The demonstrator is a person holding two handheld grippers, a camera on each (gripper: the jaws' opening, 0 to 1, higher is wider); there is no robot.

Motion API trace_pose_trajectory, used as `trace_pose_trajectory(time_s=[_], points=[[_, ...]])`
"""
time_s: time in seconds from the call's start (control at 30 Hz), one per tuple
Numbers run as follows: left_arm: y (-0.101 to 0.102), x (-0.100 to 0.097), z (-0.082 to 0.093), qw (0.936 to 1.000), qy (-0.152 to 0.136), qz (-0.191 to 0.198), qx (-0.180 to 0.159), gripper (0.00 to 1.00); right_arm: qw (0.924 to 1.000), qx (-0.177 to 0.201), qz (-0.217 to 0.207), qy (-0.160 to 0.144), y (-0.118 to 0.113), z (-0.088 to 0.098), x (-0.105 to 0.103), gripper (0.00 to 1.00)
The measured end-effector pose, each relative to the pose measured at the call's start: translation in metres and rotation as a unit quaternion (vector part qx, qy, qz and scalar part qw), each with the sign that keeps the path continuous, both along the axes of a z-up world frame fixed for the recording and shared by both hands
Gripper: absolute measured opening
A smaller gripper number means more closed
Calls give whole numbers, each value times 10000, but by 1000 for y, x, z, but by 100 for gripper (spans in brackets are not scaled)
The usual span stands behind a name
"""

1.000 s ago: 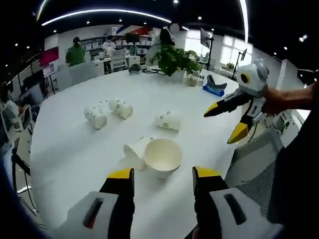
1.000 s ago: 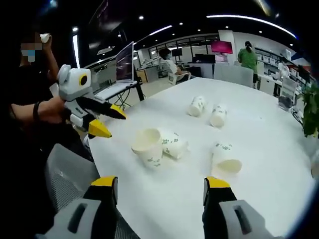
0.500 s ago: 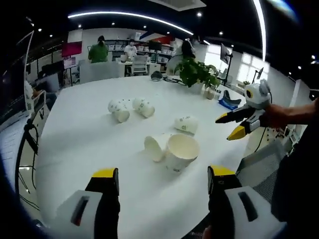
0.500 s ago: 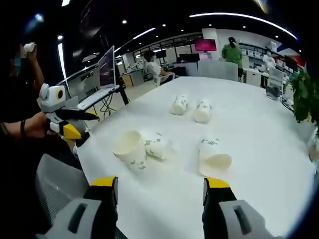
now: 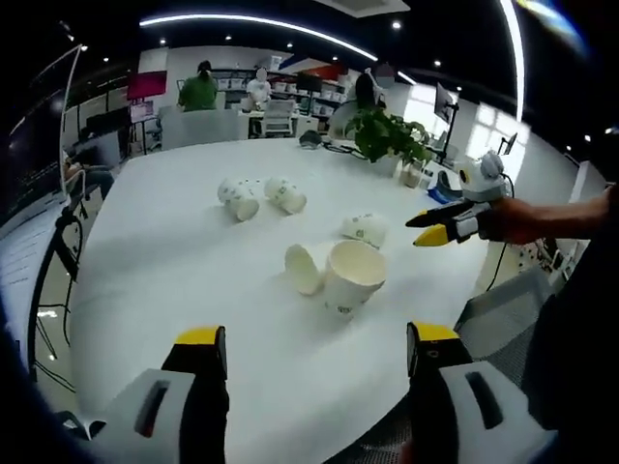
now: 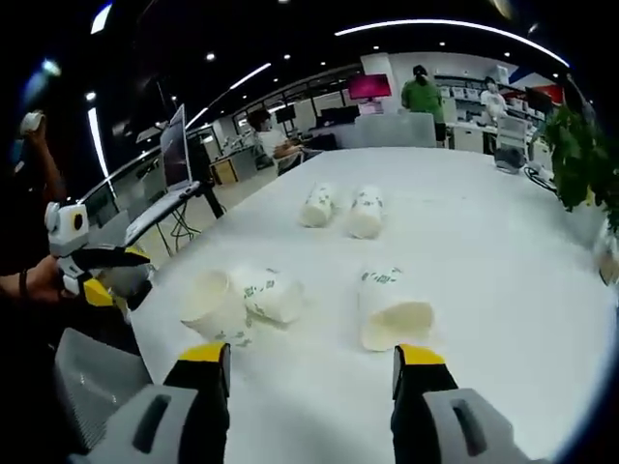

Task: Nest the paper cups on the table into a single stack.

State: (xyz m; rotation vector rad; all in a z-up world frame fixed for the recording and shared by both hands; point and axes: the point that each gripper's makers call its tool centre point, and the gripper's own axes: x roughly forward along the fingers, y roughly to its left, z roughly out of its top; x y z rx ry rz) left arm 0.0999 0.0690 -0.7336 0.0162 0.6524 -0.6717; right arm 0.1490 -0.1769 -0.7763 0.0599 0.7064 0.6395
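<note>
White table (image 5: 145, 280), paper cups (image 5: 352, 276) ahead – beyond both open jaws

White round table (image 5: 174, 290), broad and bare across most of its top. Five paper cups lying on their sides on it in the left gripper view: two touching near centre (image 5: 353, 275) (image 5: 303, 269), one just beyond at 1 o'clock (image 5: 365, 229), a pair side by side farther off at 11 o'clock (image 5: 239, 197) (image 5: 285, 193). At the far edge, about 1 o'clock, a potted plant (image 5: 389, 138).

Potted plant (image 5: 389, 135) (leafy), laptop (image 6: 174, 155).
</note>
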Motion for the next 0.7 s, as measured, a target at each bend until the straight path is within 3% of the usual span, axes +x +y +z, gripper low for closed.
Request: trace_pose_trajectory(time_s=[0.17, 0.53, 0.7], points=[[-1, 0, 2, 10000, -34, 23, -15, 75, 9998, 86, -172, 67, -4, -18, 18, 68], [1, -6, 9, 10000, -55, 44, 9, 75, 9978, 336, -551, 150, 8, -25, 41, 68], [5, -10, 5, 9999, 23, 18, 139, 74, 9960, 537, -685, 185, 14, -38, 57, 65]])
